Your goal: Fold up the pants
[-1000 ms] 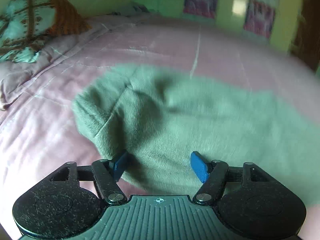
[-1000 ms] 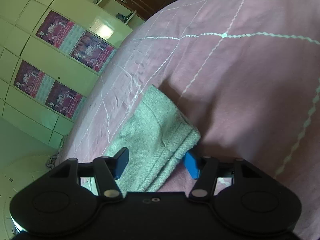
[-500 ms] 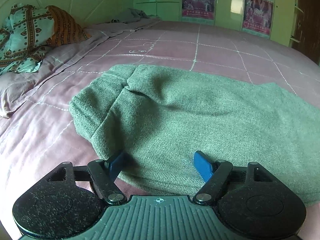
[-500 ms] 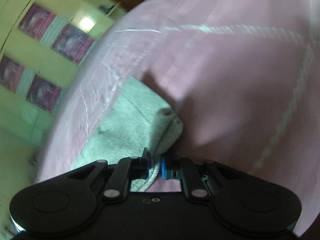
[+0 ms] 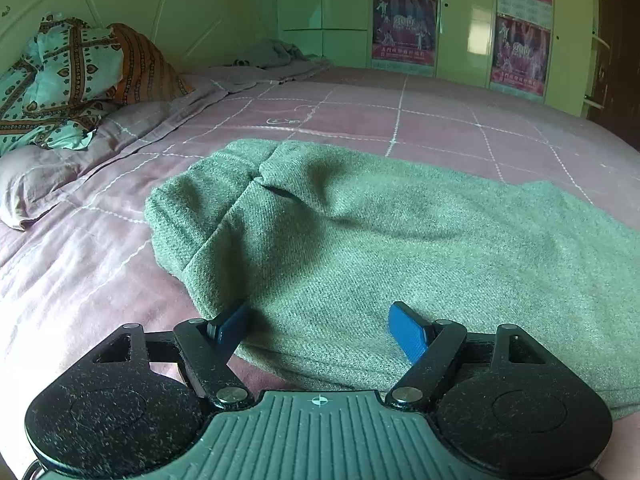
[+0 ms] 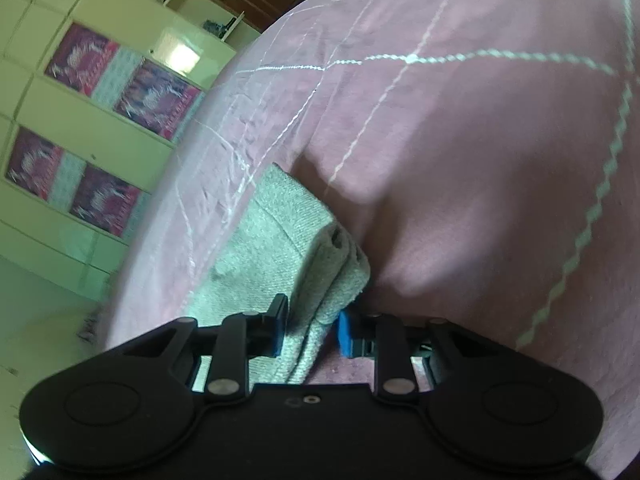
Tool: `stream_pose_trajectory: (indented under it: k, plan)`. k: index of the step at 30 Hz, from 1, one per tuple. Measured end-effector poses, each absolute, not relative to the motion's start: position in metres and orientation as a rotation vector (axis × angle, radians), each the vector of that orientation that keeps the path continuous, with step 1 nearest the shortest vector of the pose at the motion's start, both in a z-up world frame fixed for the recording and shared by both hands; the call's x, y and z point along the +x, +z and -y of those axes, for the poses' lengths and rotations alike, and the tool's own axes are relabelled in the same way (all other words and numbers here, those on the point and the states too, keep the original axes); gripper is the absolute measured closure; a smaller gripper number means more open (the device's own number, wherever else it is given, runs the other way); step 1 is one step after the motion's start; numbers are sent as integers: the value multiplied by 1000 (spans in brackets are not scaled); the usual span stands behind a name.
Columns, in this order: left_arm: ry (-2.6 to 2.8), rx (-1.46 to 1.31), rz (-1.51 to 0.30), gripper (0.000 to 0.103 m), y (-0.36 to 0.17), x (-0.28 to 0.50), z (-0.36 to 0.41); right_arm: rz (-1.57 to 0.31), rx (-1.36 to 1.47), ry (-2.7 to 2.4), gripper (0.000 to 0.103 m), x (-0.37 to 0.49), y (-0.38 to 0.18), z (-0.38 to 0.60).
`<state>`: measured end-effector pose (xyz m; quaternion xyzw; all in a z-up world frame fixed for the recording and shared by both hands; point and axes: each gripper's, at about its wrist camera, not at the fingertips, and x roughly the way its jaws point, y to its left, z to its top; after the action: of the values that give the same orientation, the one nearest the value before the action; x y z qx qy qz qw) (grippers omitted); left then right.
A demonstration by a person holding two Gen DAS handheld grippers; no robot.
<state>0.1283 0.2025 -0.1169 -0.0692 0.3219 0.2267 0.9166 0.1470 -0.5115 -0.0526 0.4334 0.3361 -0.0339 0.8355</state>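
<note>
Pants [image 5: 400, 248] are spread on the pink bed [image 5: 80, 280]. Right gripper [image 6: 308, 326] clamped their corner at six o'clock, then just eased slightly, cloth still pinched. Left gripper [image 5: 320, 320] stays wide over the hem, so the fold probably starts soon.

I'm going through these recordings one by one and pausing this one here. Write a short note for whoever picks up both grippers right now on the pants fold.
Left gripper: open, over the near edge of the green pants, gripping nothing.
Right gripper: jaws narrow, with the bunched end of the pants between them; they have just been opening a little after closing. Whether the grip is firm is hard to tell.
Things: the pants lie on the pink bedspread, already doubled over, with a thick folded edge at the left.
Done: at least one fold.
Left: probably secure both ends, then fold again and smooth.
</note>
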Motion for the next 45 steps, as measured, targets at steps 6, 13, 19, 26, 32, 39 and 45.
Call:
stream_pose_trajectory:
  k: [6,13,19,26,32,39,45]
  plan:
    - [440,-150,-659,26,-118,127,-206,-764,844,-139,79,154,-39,503]
    - [359,-175,-617,26,-96,111,-221,-794,790,-234,86,169,-26,487]
    - [301,-330,-541,25,-84,74,-246,-726,520,-269,87,190,12,433]
    - [342,-395,-595,25,-95,37,-256,-680,271,-59,86,234,46,310]
    - [260,-499,-598,25,-96,0,-260,-742,107,281,87,246,29,163]
    - [261,-462,-603,25,-91,-7,-252,-750,-65,537,86,200,1,50]
    - [327,-464,-608,25,-93,-7,-250,-742,-135,522,85,180,-8,36]
